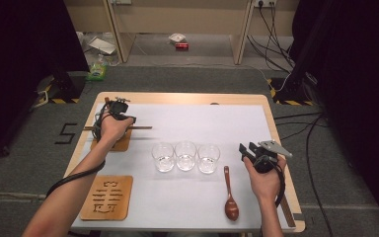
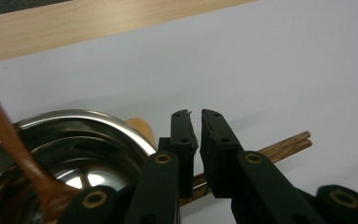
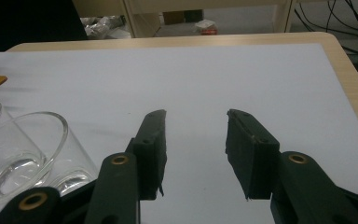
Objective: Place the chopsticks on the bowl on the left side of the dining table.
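Over the table, high view: left gripper sits at the far-left corner above a wooden coaster, with a pair of chopsticks held level and jutting out to either side of the hand. Likely lifted by the middle so the pair balances. Three glasses stand in a row mid-table, touching or nearly so; a wooden spoon lies in front of them, bowl toward the person. A second coaster lies near the front-left edge. Right gripper hovers just right of the glasses, holding nothing.

Left gripper view: jaws clenched on the chopsticks, which cross beneath the pads with only a slit between them; the narrow gap suits so thin a load. A steel bowl with a brown utensil handle leaning in it sits close beside.

Right gripper view: jaws spread, bare white mat between them; the nearest glass lies at left, apart. Judged parked, waiting.
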`<act>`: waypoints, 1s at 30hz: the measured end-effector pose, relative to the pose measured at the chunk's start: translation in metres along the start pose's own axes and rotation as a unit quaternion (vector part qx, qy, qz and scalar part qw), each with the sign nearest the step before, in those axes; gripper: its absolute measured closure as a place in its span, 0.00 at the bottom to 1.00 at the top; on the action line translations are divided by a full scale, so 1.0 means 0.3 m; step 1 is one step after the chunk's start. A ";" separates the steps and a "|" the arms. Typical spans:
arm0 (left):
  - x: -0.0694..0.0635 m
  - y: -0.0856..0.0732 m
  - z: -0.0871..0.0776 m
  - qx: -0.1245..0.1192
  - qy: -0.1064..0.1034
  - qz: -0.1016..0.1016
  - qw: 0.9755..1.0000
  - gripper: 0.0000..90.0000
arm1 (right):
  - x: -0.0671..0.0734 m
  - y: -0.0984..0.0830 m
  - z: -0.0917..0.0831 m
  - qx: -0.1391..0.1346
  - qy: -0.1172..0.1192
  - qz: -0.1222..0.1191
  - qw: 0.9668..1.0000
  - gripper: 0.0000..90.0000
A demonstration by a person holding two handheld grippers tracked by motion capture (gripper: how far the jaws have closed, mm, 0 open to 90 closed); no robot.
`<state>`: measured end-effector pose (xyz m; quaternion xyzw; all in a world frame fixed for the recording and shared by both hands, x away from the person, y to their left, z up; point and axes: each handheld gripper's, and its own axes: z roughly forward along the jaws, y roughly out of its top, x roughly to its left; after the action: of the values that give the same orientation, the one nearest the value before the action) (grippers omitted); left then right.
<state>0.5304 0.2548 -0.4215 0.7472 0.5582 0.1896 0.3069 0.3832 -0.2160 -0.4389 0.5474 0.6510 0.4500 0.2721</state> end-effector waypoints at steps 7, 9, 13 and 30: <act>0.089 -0.033 -0.059 -0.008 0.015 -0.019 1.000 0.91 | 0.001 -0.001 0.000 0.002 0.001 -0.002 1.000 0.65; 0.119 -0.043 -0.074 -0.009 0.024 -0.023 0.999 0.91 | 0.002 -0.001 -0.001 0.004 -0.001 -0.002 1.000 0.65; 0.168 -0.065 -0.096 -0.010 0.037 -0.029 0.999 0.91 | 0.007 -0.001 0.001 0.005 0.001 0.001 1.000 0.65; 0.210 -0.151 -0.183 -0.031 0.037 -0.043 0.998 0.86 | 0.010 -0.001 0.002 0.002 0.002 -0.001 1.000 0.65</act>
<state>0.4829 0.3368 -0.4151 0.7050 0.5946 0.2208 0.3172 0.3827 -0.2130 -0.4391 0.5463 0.6533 0.4491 0.2703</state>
